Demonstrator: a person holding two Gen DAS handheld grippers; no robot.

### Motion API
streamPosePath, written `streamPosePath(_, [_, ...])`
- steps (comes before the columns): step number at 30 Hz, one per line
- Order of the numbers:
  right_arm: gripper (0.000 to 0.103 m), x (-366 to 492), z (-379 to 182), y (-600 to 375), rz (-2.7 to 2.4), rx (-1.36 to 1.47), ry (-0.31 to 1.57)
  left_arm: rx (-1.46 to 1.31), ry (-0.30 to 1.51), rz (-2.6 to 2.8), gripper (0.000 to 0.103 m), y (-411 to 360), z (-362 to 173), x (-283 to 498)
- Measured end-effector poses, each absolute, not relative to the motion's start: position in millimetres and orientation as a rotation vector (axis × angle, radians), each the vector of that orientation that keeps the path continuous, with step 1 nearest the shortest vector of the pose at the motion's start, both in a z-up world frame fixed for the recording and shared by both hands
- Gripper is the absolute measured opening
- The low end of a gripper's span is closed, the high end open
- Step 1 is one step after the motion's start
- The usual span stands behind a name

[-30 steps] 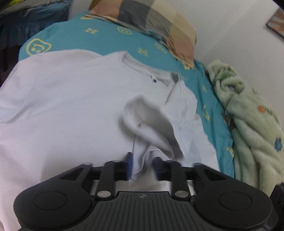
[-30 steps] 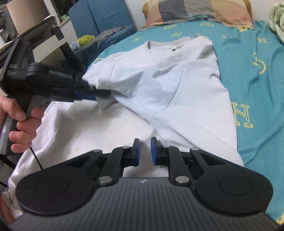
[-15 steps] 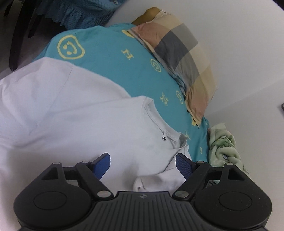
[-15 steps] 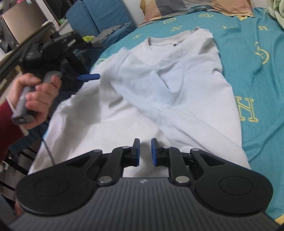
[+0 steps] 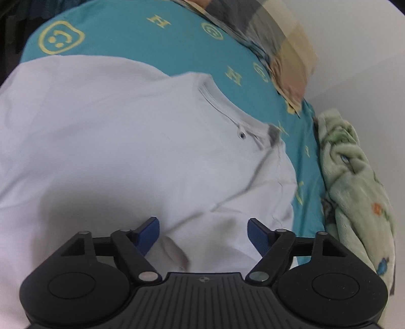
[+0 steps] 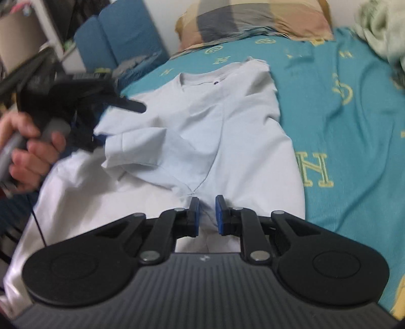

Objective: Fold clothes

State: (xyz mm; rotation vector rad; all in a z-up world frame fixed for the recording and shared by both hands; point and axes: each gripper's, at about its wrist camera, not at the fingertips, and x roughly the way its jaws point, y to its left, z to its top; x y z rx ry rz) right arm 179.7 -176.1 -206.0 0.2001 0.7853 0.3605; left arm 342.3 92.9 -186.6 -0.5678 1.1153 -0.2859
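Bed: teal sheet with yellow print (image 6: 341, 121), checked pillow (image 6: 253, 22) at head.
Garment: pale white cotton T-shirt (image 5: 131, 141) spread flat on sheet, one sleeve folded across chest.
Left gripper (image 5: 203, 234): blue pads wide apart, empty, above shirt.
Right gripper (image 6: 207, 215): pads nearly together, narrow gap, gripping nothing, over lower shirt.

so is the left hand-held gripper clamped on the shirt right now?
No, the left hand-held gripper has its blue pads spread wide apart, with the white shirt lying loose between them.

Yellow "H" letters and smiley-face emblems printed on the teal bedsheet (image 6: 354, 141)
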Motion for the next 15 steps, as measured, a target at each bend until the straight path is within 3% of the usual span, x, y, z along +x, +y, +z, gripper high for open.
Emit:
streamPosePath(1, [0.017,179,-205,-175,0.371,0.205,0.781,-0.539,1.124,-0.280,0.060,89,-187,342])
streamPosePath(3, [0.017,176,-207,-175,0.376,0.215,0.778,-0.499,1.122,-0.245,0.033,81,-188,341])
streamPosePath(4, [0.017,176,-206,-175,0.376,0.214,0.778,-0.472,1.133,-0.225,0.002,77,-187,344])
streamPosePath(11, [0.017,177,-207,-168,0.410,0.237,0.810,-0.317,0.842,-0.240,0.003,56,-121,354])
streamPosePath(15, [0.017,175,-208,-157,0.441,0.211,0.820,-0.264,0.884,-0.148,0.003,50,-142,376])
